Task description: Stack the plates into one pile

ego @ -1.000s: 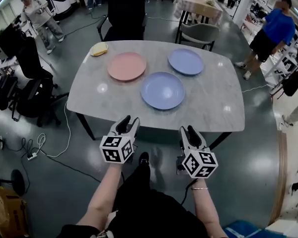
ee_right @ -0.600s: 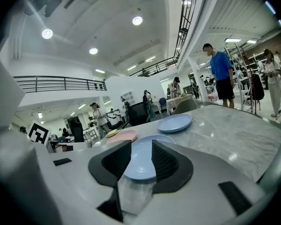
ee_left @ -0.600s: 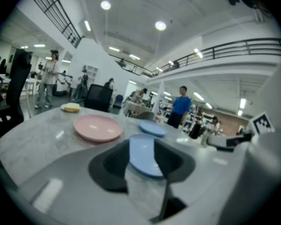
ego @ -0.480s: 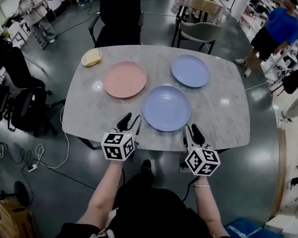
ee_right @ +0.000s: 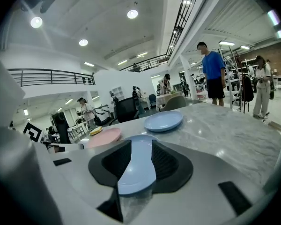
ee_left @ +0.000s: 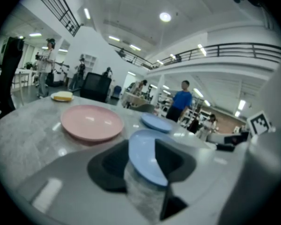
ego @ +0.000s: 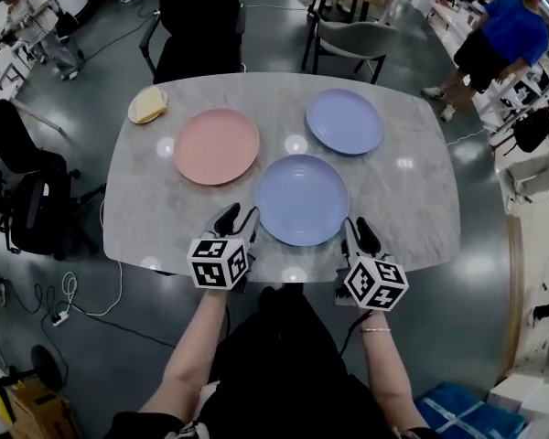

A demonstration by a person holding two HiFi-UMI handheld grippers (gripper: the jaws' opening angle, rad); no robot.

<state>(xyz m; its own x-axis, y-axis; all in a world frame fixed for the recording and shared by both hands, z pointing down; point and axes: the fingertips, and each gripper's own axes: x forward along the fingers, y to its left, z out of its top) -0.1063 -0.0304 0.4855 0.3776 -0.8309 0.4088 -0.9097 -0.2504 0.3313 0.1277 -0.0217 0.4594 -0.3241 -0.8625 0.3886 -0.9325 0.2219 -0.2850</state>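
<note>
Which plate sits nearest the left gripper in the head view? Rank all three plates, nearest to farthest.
1. Near blue plate: just right of the left gripper, by the front edge of the table.
2. Pink plate: beyond the gripper, slightly left.
3. Far blue plate: at the back right.
The left gripper's jaws have just been opening, with nothing gripped between them.

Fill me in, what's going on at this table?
A person holds the left gripper and right gripper at the near edge of the table, either side of the near blue plate. Both are open and empty; the left's jaws have just been opening. The pink plate, far blue plate and near one lie apart, nothing stacked yet.
</note>
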